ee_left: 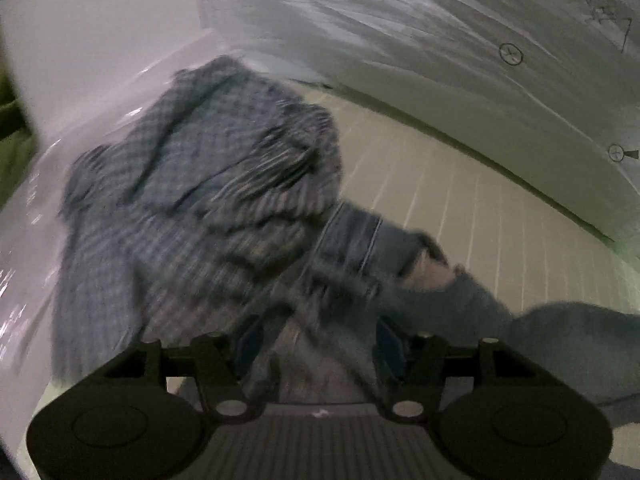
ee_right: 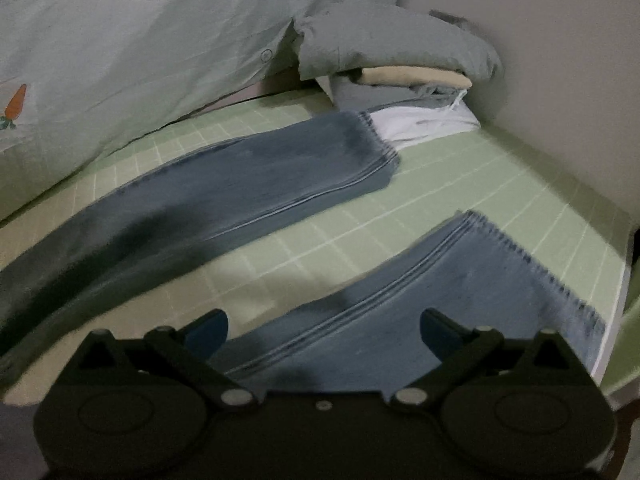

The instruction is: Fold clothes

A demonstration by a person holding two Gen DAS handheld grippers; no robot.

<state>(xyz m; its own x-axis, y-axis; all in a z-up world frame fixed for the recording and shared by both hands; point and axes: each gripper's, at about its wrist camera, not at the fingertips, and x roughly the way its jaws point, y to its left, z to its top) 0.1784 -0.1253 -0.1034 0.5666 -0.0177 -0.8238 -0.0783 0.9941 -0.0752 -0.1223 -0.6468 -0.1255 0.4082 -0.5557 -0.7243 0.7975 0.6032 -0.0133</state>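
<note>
My left gripper (ee_left: pixel 316 344) clenched the jeans (ee_left: pixel 352 240) at the waist, beside a crumpled plaid shirt (ee_left: pixel 200 184). My right gripper (ee_right: pixel 324 332) hung released over one leg; both legs lay spread on the green sheet (ee_right: pixel 460 184), hems toward its far edge.

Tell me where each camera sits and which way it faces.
Left wrist: on the left gripper, facing a checked shirt and the jeans' waist; its fingers show.
Right wrist: on the right gripper, facing down both jeans legs on the green sheet; its fingers show.
Shared: jeans, sheet, grey quilt.
</note>
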